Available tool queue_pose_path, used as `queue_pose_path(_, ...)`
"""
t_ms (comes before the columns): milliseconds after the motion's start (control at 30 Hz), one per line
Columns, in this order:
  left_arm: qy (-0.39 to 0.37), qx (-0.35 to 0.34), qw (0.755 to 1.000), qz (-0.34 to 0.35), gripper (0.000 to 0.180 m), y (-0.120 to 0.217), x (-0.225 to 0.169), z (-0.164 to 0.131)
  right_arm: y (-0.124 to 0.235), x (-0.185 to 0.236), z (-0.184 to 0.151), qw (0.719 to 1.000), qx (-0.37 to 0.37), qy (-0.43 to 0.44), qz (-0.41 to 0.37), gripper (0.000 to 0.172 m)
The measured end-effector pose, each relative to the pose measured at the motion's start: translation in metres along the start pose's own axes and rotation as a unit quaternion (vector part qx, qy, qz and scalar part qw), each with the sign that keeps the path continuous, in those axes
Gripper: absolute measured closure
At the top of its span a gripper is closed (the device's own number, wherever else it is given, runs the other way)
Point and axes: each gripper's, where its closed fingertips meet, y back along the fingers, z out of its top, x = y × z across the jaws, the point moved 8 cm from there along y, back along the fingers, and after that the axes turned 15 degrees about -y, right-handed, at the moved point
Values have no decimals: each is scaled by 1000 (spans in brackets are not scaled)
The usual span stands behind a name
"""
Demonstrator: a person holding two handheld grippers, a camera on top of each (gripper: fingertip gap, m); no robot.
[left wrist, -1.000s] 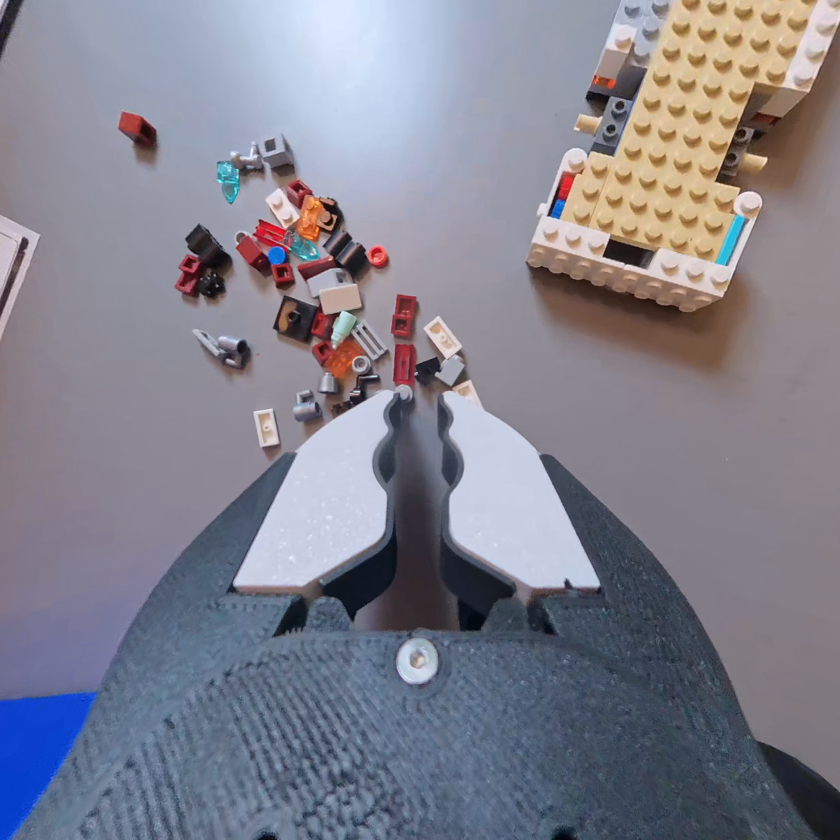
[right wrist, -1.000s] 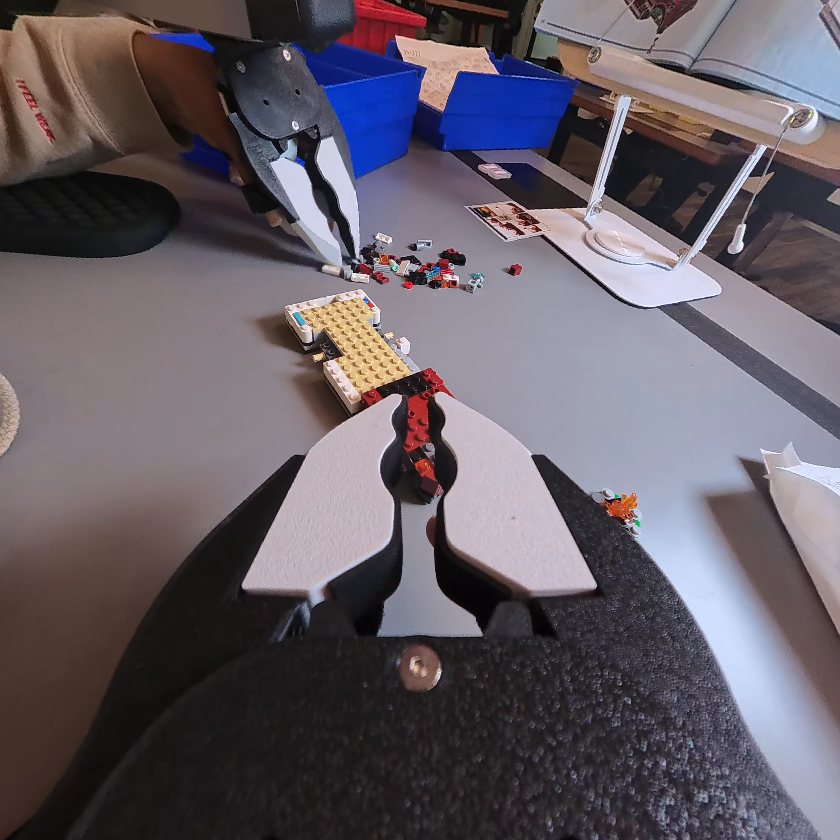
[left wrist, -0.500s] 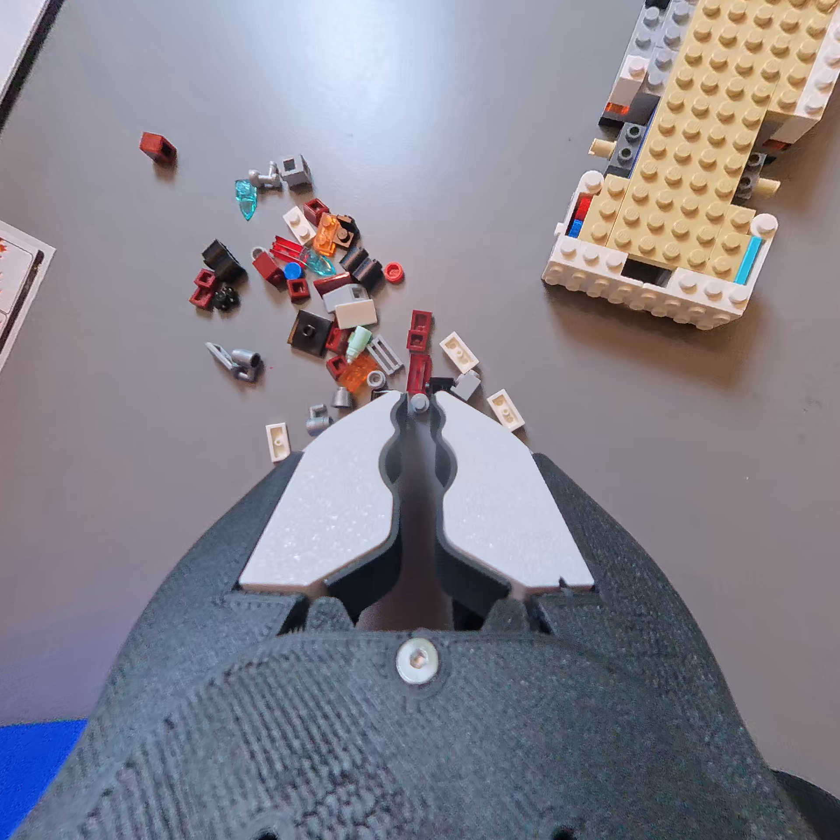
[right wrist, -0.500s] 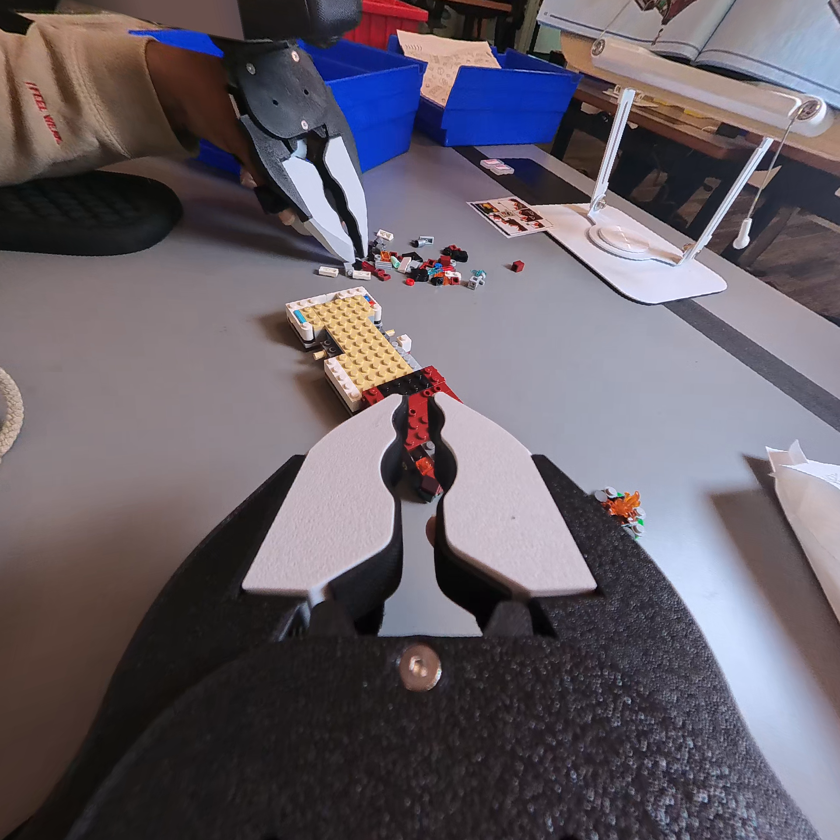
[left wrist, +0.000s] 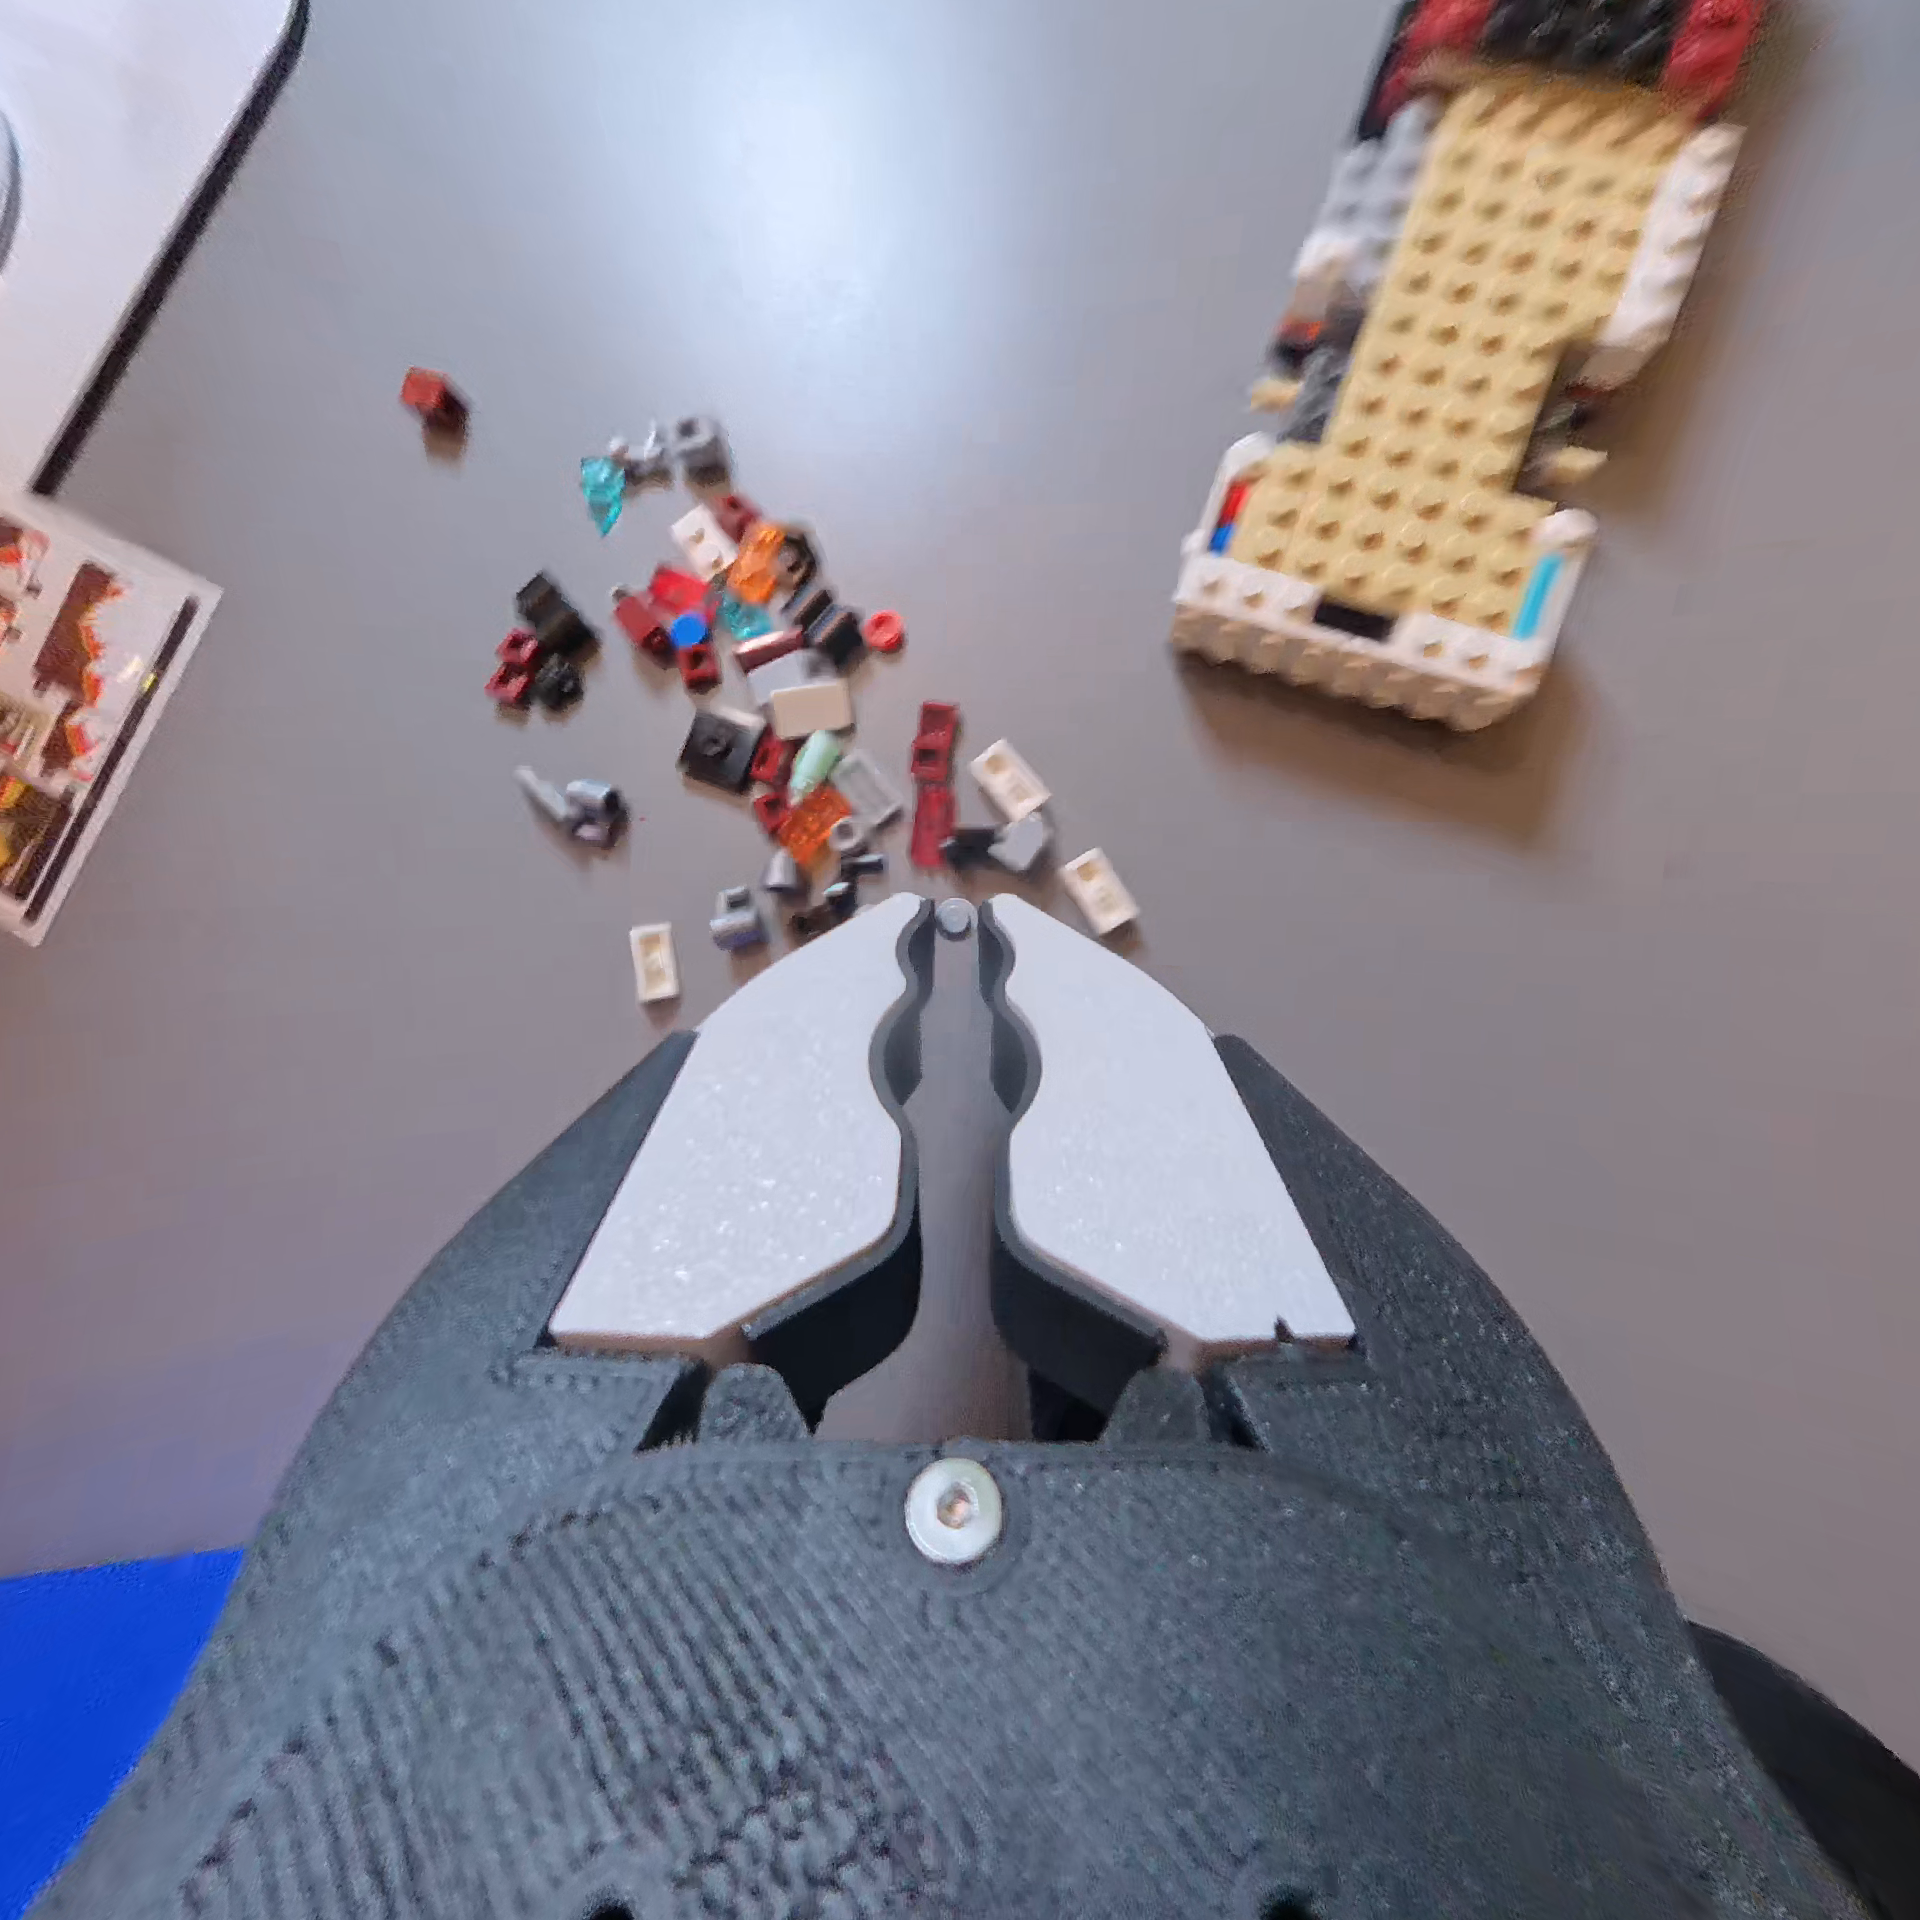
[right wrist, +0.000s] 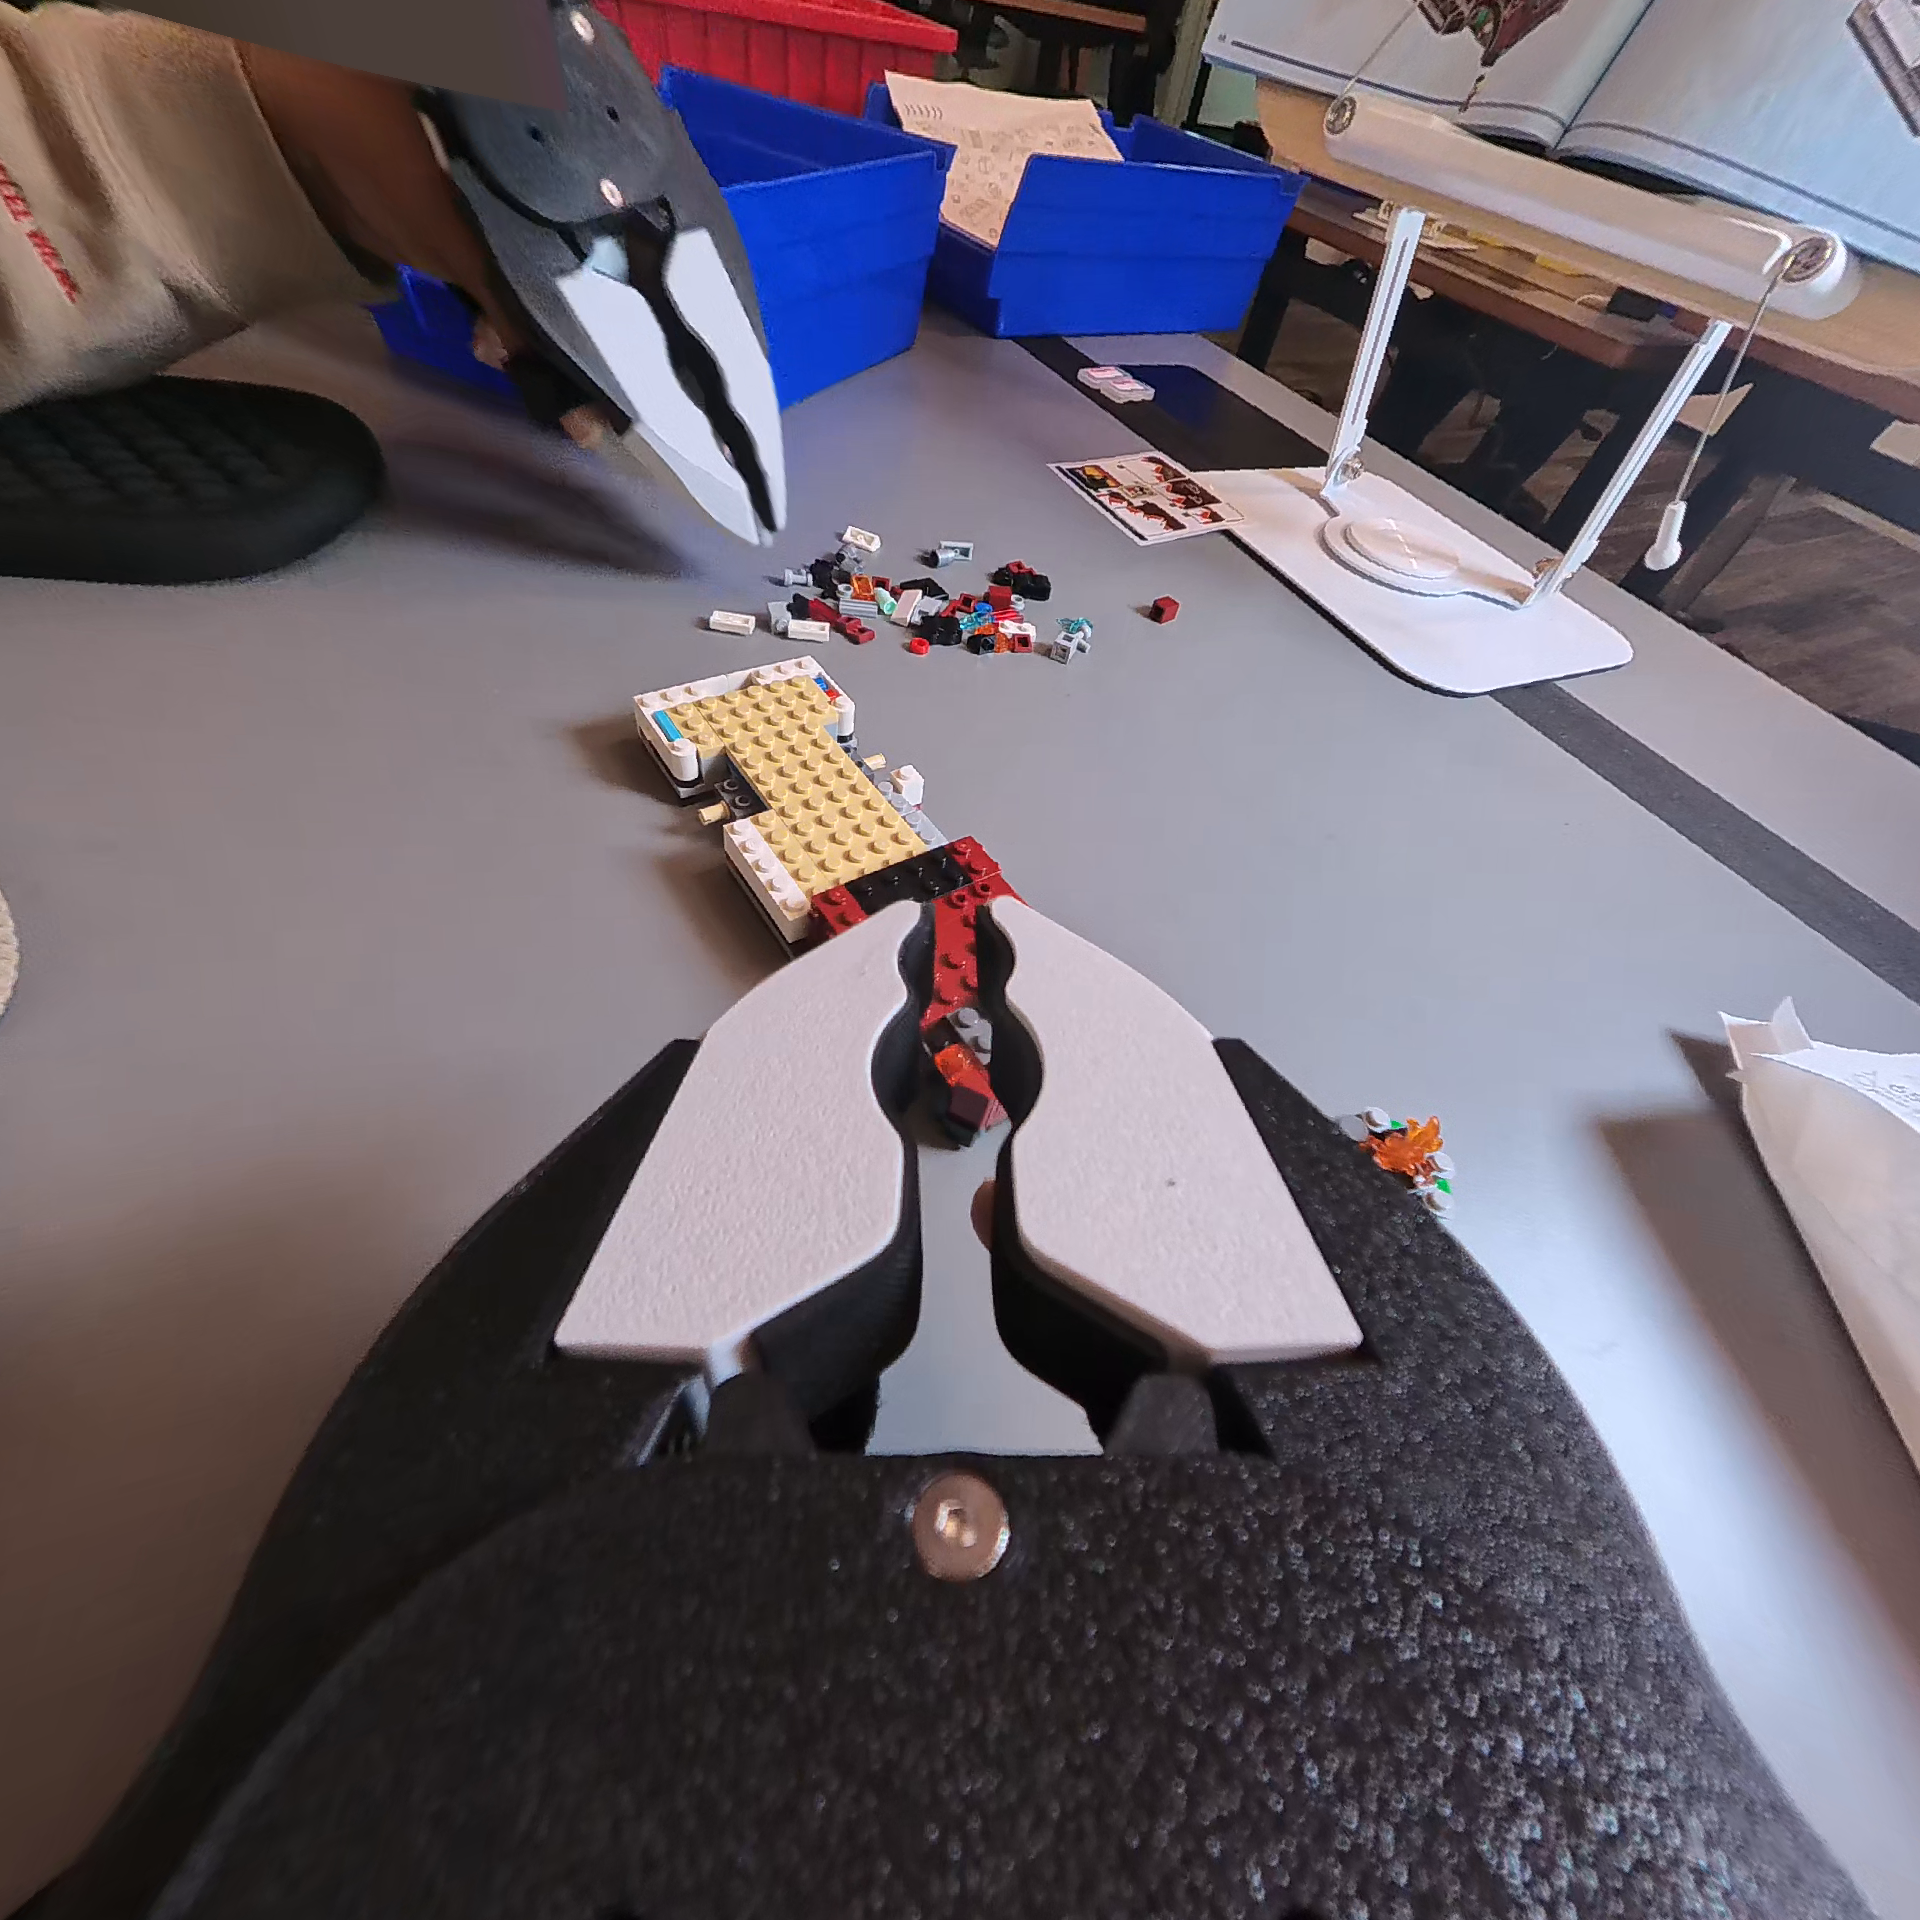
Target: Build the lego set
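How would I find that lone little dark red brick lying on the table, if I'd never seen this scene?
Start at the white lamp base on the grey table. Just in front of its near corner lies a scatter of small plastic bricks. The dark red cube-shaped brick sits alone between the scatter and the lamp base, apart from all the others.

Two grippers [right wrist: 954, 914] [right wrist: 764, 530], one brick-built model [right wrist: 800, 779] and one scattered pile of small loose bricks [right wrist: 914, 603] show. Two blue bins [right wrist: 831, 229] [right wrist: 1122, 239], one red bin [right wrist: 790, 36], one white stand [right wrist: 1455, 582] and one picture sheet [right wrist: 1148, 499] sit behind
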Motion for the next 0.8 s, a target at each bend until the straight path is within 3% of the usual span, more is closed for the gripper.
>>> queue_pose_path(167, -79, -123, 983, -108, 173, 3, -57, 55, 1, -5, 2, 1000, -1, 5, -27, 165)
queue_pose_path(300, -153, -116, 969, -157, 173, -30, -106, 84, 6, -12, 4, 998, 12, 13, -61, 165)
queue_pose_path(533, -192, -85, 968, -136, 171, -54, -120, 91, 16, -6, -3, 992, 113, 45, -34, 162)
queue_pose_path(633, -184, -91, 969, -136, 156, -53, -120, 91, 15, -3, -5, 990, 130, 46, -19, 161)
queue_pose_path(800, -174, -91, 970, -145, 149, -51, -118, 87, 7, -1, -6, 989, 138, 52, -11, 160)
